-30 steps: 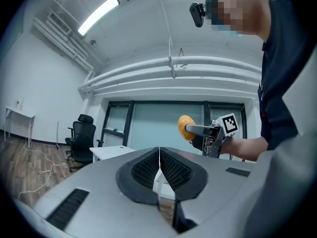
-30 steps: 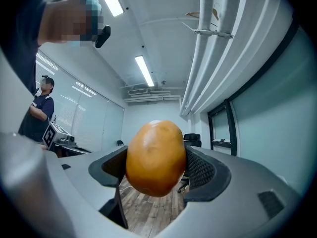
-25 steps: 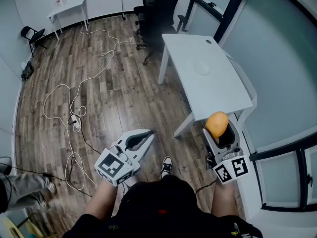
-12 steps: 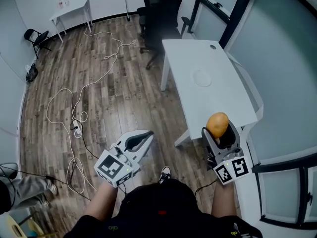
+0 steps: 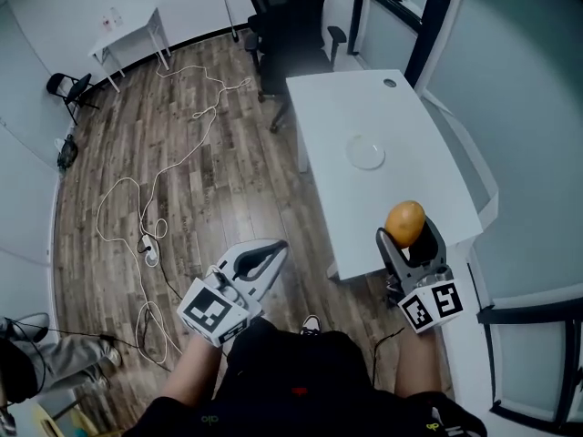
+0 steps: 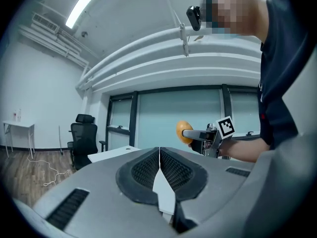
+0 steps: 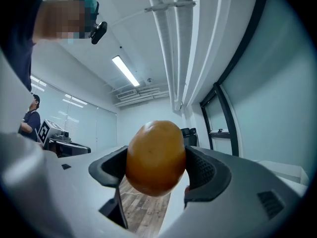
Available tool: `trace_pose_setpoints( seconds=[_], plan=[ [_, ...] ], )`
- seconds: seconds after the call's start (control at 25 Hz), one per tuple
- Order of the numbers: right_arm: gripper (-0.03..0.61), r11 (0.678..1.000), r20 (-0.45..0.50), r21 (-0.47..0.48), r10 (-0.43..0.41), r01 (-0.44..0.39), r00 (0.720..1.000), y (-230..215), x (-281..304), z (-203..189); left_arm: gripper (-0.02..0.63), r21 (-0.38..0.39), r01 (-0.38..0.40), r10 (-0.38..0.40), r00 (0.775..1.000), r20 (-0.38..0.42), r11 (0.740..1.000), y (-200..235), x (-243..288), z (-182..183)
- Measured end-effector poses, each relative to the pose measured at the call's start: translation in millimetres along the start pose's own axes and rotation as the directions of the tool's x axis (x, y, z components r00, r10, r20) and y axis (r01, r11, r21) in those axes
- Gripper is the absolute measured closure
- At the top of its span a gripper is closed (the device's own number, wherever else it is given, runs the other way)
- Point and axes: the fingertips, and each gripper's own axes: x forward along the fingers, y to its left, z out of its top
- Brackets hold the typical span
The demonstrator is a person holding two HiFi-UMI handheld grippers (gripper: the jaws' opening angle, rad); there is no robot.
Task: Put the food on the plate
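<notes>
An orange, egg-shaped food item (image 5: 405, 222) (image 7: 155, 157) is clamped between the jaws of my right gripper (image 5: 407, 235) (image 7: 156, 168), held in the air over the near end of the white table (image 5: 346, 107). A small pale plate (image 5: 367, 153) lies on that table, further away than the food. My left gripper (image 5: 264, 256) (image 6: 159, 168) hangs over the wooden floor left of the table, jaws pressed together with nothing between them. The left gripper view also catches the right gripper and the food (image 6: 182, 131) off to the right.
A black office chair (image 5: 290, 15) stands at the table's far end. White cables (image 5: 137, 198) trail over the wooden floor. A small white table (image 5: 127, 33) and a black chair (image 5: 68, 89) stand at the far left. Glass walls (image 5: 510, 71) run along the right.
The view has drawn closer to the white table. My right gripper with the food now sits over the table's near edge instead of beside it. Both grippers keep their state.
</notes>
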Motion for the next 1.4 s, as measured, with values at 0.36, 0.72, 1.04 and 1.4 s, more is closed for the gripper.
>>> trace_pose_setpoints(
  seconds=[0.36, 0.72, 1.04, 1.4],
  plan=[
    [0.209, 0.997, -0.019, 0.004, -0.071, 0.071, 0.997, -56, 18, -15, 0.591, -0.008, 0.073, -0.073, 0.997, -0.023, 0.997, 23, 67, -6],
    [0.209, 0.977, -0.055, -0.051, -0.211, 0.208, 0.976, -109, 87, -21, 0.591, -0.034, 0.207, -0.207, 0.978, 0.001, 0.978, 109, 150, -2],
    [0.209, 0.947, -0.111, -0.074, -0.318, 0.311, 0.942, -146, 185, -43, 0.590, -0.055, 0.295, -0.296, 0.955, -0.016, 0.954, 216, 215, 0],
    [0.209, 0.899, -0.234, -0.113, -0.437, 0.422, 0.868, -198, 269, -104, 0.591, -0.129, 0.376, -0.385, 0.922, -0.050, 0.918, 289, 265, -22]
  ],
)
